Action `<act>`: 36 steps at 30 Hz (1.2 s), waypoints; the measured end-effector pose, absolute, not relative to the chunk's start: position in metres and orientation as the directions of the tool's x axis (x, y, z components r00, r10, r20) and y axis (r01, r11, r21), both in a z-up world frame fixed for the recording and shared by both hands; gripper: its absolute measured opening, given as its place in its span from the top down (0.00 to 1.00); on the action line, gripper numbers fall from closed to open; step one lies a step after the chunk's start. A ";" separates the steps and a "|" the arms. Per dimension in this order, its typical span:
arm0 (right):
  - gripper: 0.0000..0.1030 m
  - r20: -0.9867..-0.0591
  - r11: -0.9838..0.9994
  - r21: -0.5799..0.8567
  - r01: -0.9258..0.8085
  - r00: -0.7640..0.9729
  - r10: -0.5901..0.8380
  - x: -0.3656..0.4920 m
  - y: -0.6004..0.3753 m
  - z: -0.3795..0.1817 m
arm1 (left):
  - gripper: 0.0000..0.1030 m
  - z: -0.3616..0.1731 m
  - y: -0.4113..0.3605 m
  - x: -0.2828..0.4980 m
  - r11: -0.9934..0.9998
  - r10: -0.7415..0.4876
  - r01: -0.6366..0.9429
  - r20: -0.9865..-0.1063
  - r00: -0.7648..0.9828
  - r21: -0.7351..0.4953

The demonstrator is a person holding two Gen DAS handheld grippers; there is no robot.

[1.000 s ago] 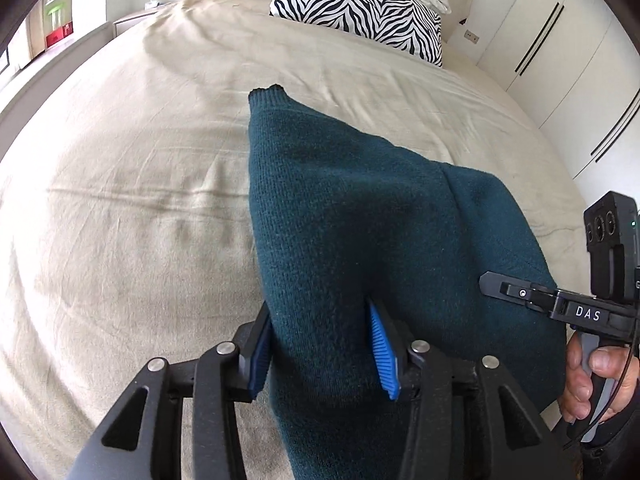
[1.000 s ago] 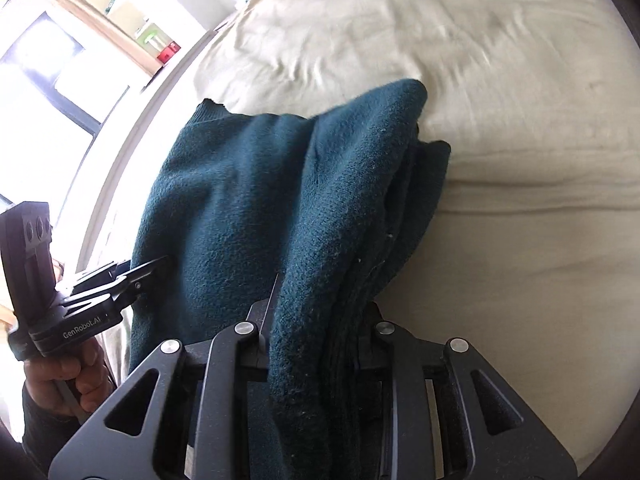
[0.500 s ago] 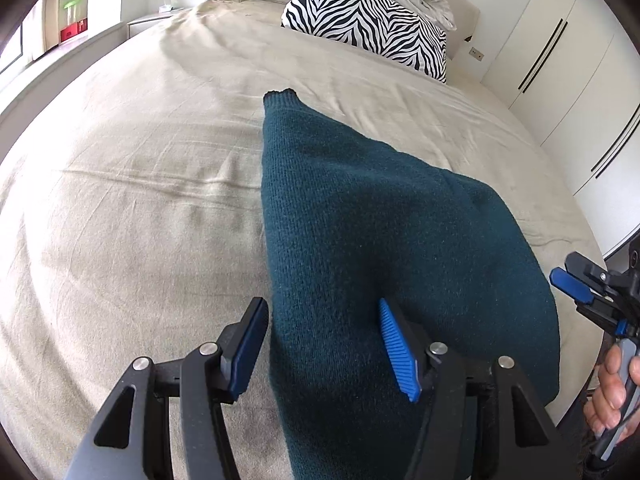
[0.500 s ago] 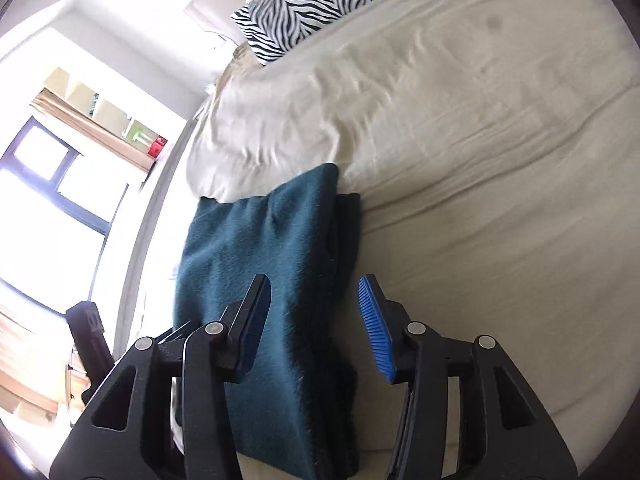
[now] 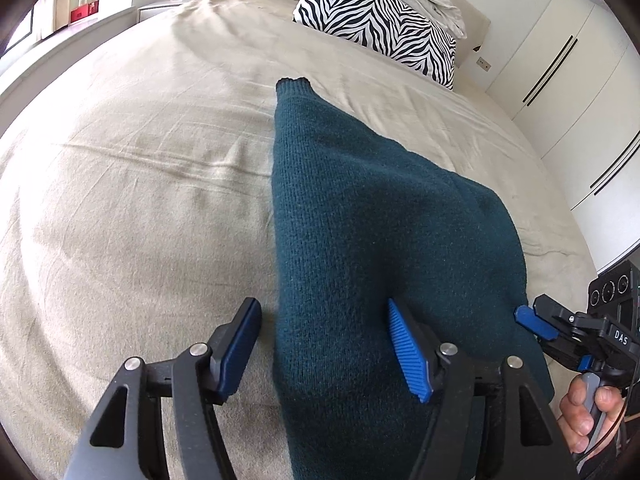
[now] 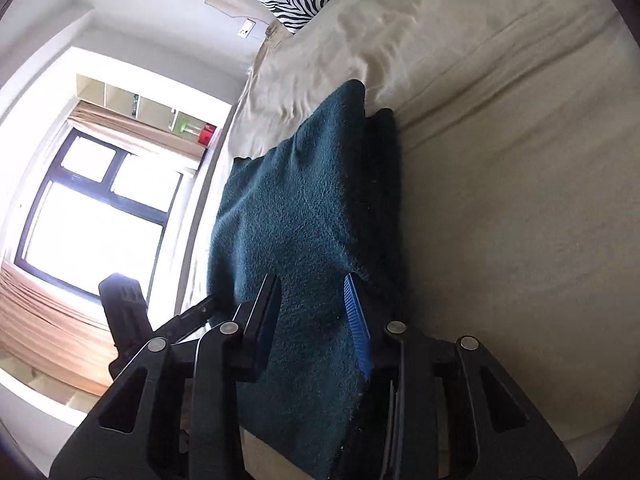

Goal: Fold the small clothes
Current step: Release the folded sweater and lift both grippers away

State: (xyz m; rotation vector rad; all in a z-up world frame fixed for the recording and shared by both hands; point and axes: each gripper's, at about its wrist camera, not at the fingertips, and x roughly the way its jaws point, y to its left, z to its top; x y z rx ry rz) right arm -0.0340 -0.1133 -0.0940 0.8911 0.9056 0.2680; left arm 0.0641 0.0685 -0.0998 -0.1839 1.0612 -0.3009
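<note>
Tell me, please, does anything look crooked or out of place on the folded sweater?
The dark green sweater is not squared up on the bed. One ribbed cuff sticks out past the far end, and in the right wrist view the top layer lies offset from the layers beneath. Nothing looks damaged.

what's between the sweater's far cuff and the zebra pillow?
Only bare beige bedsheet. In the left wrist view, the sweater ends at its cuff, and the zebra pillow lies beyond it at the headboard, with nothing between.

Dark teal knit sweater (image 5: pixel 372 240) lies folded on the bed.
</note>
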 end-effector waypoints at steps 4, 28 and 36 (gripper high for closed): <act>0.66 -0.553 0.632 0.764 0.130 0.635 0.539 -0.037 -0.118 -0.068 | 0.36 -0.093 0.069 0.058 0.942 -0.334 0.148 -0.814 0.474 -0.300; 0.40 -0.493 0.936 0.347 0.054 0.860 0.133 -0.107 -0.087 0.063 | 0.00 0.076 0.037 -0.054 0.987 -0.077 0.119 -0.333 0.940 0.108; 0.00 -0.123 0.987 0.077 0.137 0.984 -0.127 -0.156 -0.051 0.156 | 0.00 0.109 0.034 -0.086 0.986 -0.036 0.068 -0.207 0.978 0.152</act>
